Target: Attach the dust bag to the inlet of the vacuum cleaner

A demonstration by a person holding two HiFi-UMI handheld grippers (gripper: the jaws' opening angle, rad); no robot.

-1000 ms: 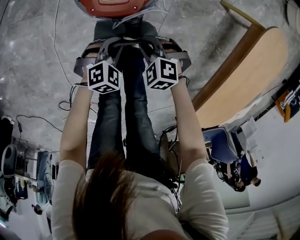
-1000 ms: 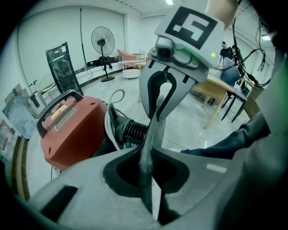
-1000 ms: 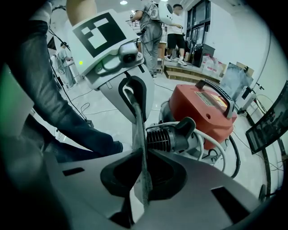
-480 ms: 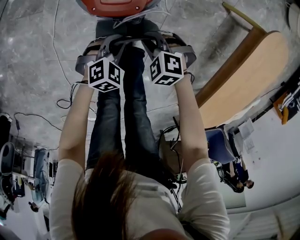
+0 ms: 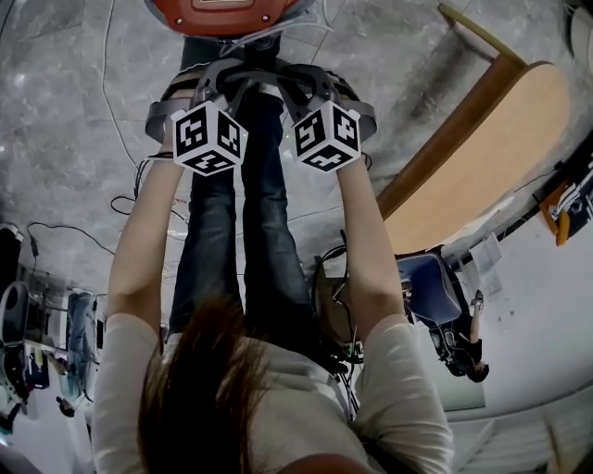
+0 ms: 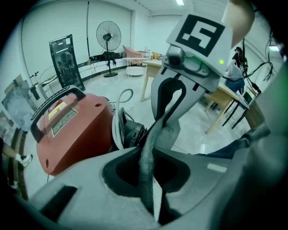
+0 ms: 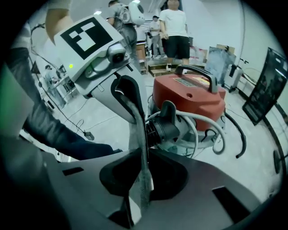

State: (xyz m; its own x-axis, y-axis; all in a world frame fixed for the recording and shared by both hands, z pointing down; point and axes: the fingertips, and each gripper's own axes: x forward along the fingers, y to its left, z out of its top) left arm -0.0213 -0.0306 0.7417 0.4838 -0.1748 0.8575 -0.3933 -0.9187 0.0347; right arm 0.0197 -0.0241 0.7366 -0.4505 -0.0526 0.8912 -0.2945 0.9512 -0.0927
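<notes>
The red vacuum cleaner (image 5: 222, 11) stands on the floor in front of the person's feet. Its black round inlet (image 6: 132, 132) (image 7: 159, 128) faces both grippers. Between the two grippers hangs the grey dust bag (image 6: 167, 134) (image 7: 134, 130), right in front of the inlet. My left gripper (image 6: 148, 179) (image 5: 215, 81) has a fold of the bag's fabric between its jaws, which are opening. My right gripper (image 7: 139, 179) (image 5: 306, 81) also pinches a strip of the bag, and its jaws are opening too. The bag's mouth is hidden behind the grippers.
A white hose (image 7: 211, 130) and a black cable coil beside the vacuum cleaner. A wooden table (image 5: 482, 148) stands to the right, cables (image 5: 139, 199) trail on the floor at left. A standing fan (image 6: 108, 33) and people (image 7: 173, 27) are farther off.
Both grippers stay at the vacuum cleaner's front. The right gripper has rolled a little, and both marker cubes sit slightly higher in the head view.
</notes>
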